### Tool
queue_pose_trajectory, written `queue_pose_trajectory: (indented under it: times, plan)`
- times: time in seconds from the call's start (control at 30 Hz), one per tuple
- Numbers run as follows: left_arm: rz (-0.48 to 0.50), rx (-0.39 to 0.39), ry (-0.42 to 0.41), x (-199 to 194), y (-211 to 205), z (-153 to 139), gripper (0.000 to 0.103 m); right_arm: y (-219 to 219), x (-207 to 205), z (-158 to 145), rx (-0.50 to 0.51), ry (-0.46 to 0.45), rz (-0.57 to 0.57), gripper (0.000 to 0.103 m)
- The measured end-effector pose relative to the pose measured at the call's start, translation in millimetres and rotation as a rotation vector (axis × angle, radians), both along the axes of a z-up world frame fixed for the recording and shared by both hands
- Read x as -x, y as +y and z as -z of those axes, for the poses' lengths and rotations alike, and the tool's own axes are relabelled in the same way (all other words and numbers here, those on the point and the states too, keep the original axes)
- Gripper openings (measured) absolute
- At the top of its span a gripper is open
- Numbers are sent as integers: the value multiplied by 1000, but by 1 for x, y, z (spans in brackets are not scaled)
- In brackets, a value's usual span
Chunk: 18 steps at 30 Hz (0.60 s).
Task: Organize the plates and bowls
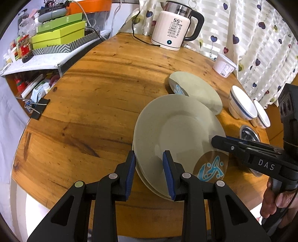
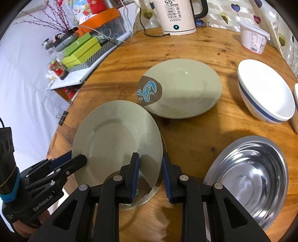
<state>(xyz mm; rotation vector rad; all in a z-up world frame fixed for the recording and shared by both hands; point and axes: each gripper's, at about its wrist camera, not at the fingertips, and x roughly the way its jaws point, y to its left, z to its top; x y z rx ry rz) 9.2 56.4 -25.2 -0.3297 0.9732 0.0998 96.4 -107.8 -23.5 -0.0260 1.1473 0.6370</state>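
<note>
Two tools [image 1: 149,175] [image 2: 150,176] pinching one grey-green plate [image 2: 115,141] above round wooden table [image 1: 93,93], heart-print curtain [image 1: 251,37] behind.

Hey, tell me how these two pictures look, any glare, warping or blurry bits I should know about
Left wrist view: fisheye bends the table edge into a curve; the near plate shows soft sheen, and the corners go dark. Right wrist view: same warping; the steel bowl carries bright reflections, a small glint sits on the far plate, and the kettle is cut off at the top. Both look sharp.

bright indoor light, sharp focus, strong fisheye bending, dark corners, soft shadows
</note>
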Motion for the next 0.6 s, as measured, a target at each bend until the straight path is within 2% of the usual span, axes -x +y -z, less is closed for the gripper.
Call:
queue_pose_trajectory:
  times: [0.6]
  plan:
    - [6,-22,16,0,-7,4,31,3,2,5,29,-34,0,25]
